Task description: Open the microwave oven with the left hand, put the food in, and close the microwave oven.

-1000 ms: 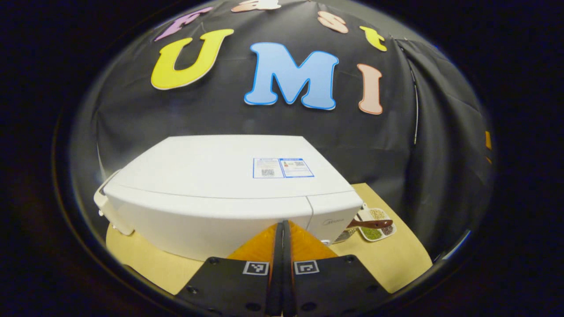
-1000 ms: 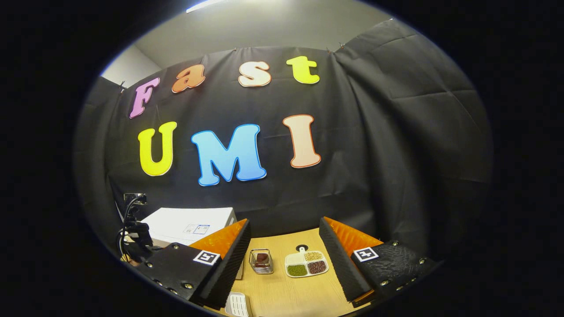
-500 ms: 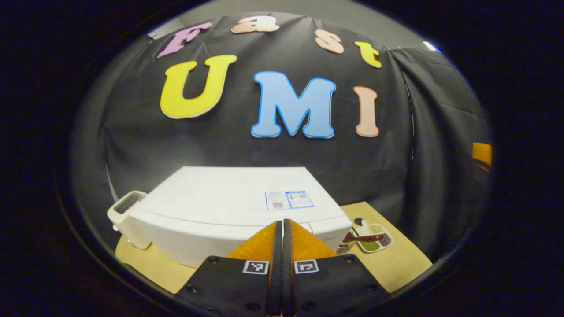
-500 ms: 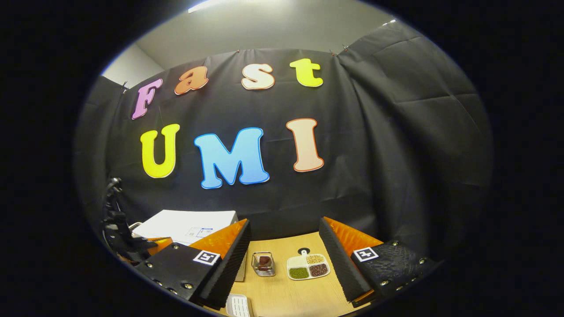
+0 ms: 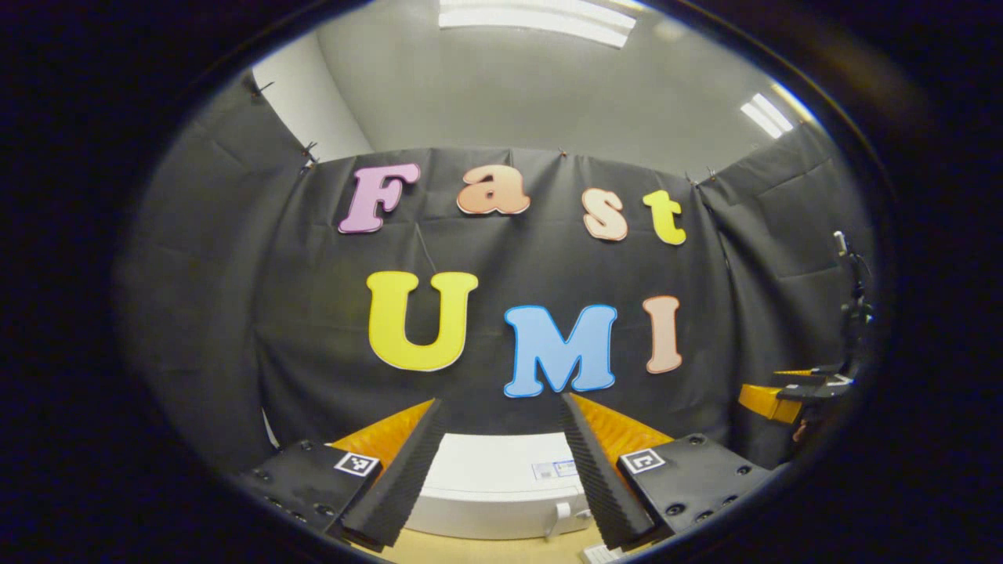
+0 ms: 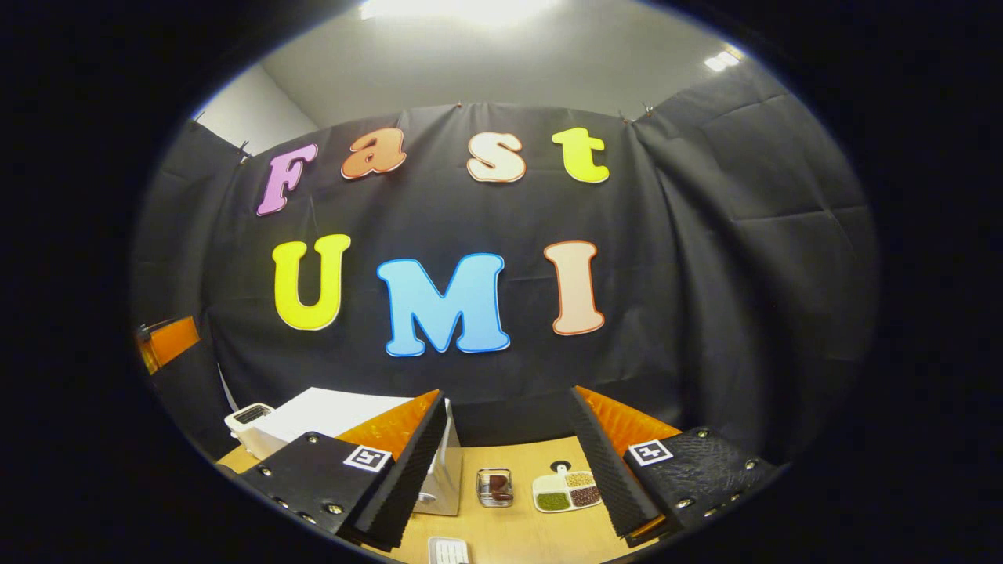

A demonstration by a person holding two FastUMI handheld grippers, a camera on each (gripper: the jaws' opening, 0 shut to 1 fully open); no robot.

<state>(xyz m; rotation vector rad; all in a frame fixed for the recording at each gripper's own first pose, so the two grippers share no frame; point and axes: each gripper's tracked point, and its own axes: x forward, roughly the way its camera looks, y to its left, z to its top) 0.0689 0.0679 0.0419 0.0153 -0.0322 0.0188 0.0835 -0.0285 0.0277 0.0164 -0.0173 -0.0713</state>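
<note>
— Your left claw point(image 5: 500, 403) is spread wide, with nothing between its fingers. In the left gripper view the microwave point(image 5: 486, 489) sits at bottom centre, framed by the two fingers, and you are looking over its white top from above.

— Is the door open?

— From here it looks shut, though only a strip of the front shows. A small white tab pokes out low, right of centre. I can't tell whether that is the handle.

— And the other side?

— In the right gripper view your right claw point(image 6: 508, 393) is also spread and empty. The microwave is at lower left, partly behind the left finger. On the table point(image 6: 517, 536), at bottom centre between the fingers, stands a small container point(image 6: 495, 487) with something brown in it. Just to its right lies a divided dish point(image 6: 568, 491) of beans or grains. One of them is probably the food. Both are out on the table, near the oven's right side.

— So, how do I do it?

— Opening comes first, I'd say. Drop the left claw lower until the front face fills its view, and find the door's edge before you close the fingers. Then pull along the hinge's arc rather than straight back. Hold the right claw clear of the door's swing.
</note>
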